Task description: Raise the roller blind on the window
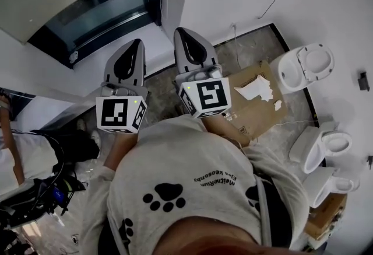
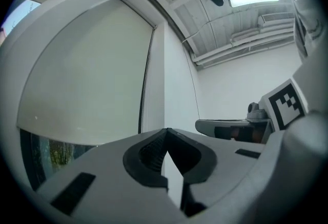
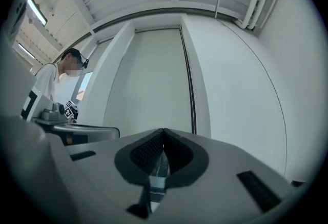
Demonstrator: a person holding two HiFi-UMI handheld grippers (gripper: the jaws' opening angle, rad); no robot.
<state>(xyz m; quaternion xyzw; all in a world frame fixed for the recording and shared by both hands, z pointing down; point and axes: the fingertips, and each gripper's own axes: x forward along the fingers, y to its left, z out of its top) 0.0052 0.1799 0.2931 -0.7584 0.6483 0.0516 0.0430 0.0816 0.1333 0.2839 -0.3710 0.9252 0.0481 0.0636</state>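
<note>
Nearest, at the lower middle of the head view, both tools are held forward side by side. The left gripper (image 1: 138,44) and the right gripper (image 1: 181,32) each have their fingers pressed together at the tips, with nothing between them. Beyond them, at the right of that view, an opened cardboard box (image 1: 252,109) lies on the floor (image 1: 245,52). Farthest, at the upper left, is the window (image 1: 99,14). The roller blind (image 2: 87,79) covers most of it, leaving a strip of glass below its bottom edge. A thin dark line (image 2: 146,74) runs down the blind's right side, probably the pull cord. The likely risks: closed fingers would only nudge so thin a cord, it could slip from a loose grip, or the wrong strand could lower the blind.
</note>
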